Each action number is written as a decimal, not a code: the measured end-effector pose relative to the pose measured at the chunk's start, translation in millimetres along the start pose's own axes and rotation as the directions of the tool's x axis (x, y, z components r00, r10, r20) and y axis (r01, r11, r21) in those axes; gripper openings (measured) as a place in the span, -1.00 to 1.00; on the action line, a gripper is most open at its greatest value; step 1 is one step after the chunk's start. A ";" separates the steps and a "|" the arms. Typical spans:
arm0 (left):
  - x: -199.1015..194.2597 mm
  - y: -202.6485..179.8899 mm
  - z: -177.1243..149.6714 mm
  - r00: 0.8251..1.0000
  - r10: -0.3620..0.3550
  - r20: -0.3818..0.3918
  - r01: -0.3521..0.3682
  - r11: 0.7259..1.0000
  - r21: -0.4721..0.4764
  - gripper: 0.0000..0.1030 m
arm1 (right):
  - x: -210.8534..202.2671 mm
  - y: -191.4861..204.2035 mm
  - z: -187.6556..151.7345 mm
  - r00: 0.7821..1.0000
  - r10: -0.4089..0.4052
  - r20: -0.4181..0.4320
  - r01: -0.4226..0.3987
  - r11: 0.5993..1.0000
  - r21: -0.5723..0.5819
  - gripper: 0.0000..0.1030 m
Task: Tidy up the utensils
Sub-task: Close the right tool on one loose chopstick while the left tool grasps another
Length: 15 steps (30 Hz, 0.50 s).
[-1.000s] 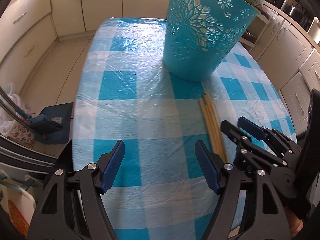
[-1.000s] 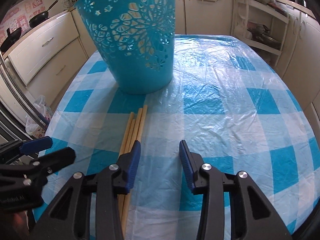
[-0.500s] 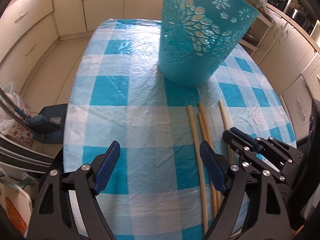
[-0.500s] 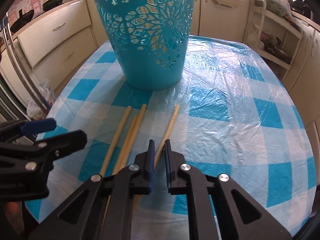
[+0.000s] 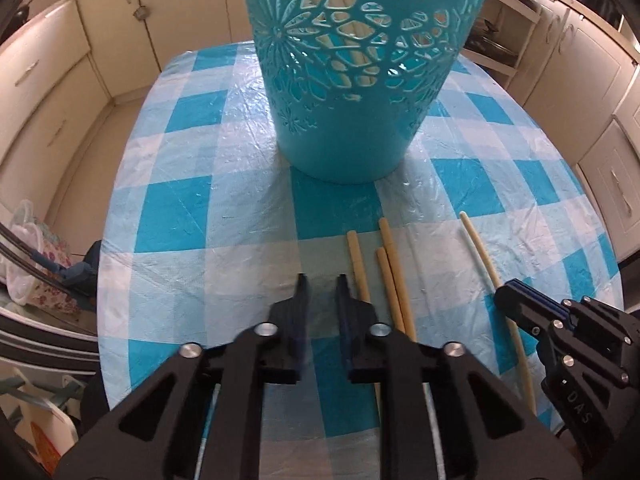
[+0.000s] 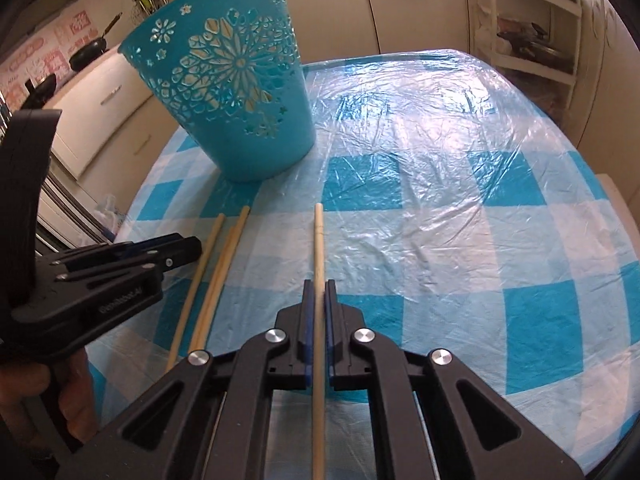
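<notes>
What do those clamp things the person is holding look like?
Each hand-held gripper is a black plastic frame like a big clamp, with silver rivets at the pivots and two fingers lined with blue pads. The left and right hand-held gripper look alike; the left one's side carries small embossed lettering. No cables or sleeves show.

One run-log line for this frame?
right gripper: shut on chopstick | left gripper: shut, empty | three chopsticks on table | basket upright

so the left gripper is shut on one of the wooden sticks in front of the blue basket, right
Wrong side. The right gripper is shut on a wooden stick, as the right wrist view shows. The left gripper holds nothing. The blue basket does stand behind the sticks.
</notes>
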<state>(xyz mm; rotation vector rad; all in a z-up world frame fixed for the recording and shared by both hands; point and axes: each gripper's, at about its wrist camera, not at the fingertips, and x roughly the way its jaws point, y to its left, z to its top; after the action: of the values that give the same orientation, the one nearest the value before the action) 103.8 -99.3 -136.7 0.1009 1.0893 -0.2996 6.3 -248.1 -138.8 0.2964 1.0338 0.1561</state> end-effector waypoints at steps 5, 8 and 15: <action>-10.1 10.6 0.6 0.998 -0.067 -0.002 0.066 0.996 -0.063 -0.98 | -3.7 -4.2 1.1 0.999 0.036 0.014 -0.037 0.999 0.036 -0.89; -15.4 6.6 1.0 0.995 -0.102 -0.003 0.102 0.992 -0.072 -0.79 | -2.5 -4.5 1.0 0.999 0.044 0.013 -0.044 0.998 0.041 -0.89; -4.2 -8.0 -4.9 0.999 -0.049 -0.014 0.049 0.998 -0.025 -0.14 | -3.5 -8.9 0.4 0.999 0.048 0.020 -0.049 0.997 0.051 -0.89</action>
<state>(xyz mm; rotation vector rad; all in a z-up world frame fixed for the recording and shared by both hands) 95.5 -105.0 -134.7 0.0544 1.1109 -0.3298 4.8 -257.6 -138.5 0.3691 1.0132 0.1709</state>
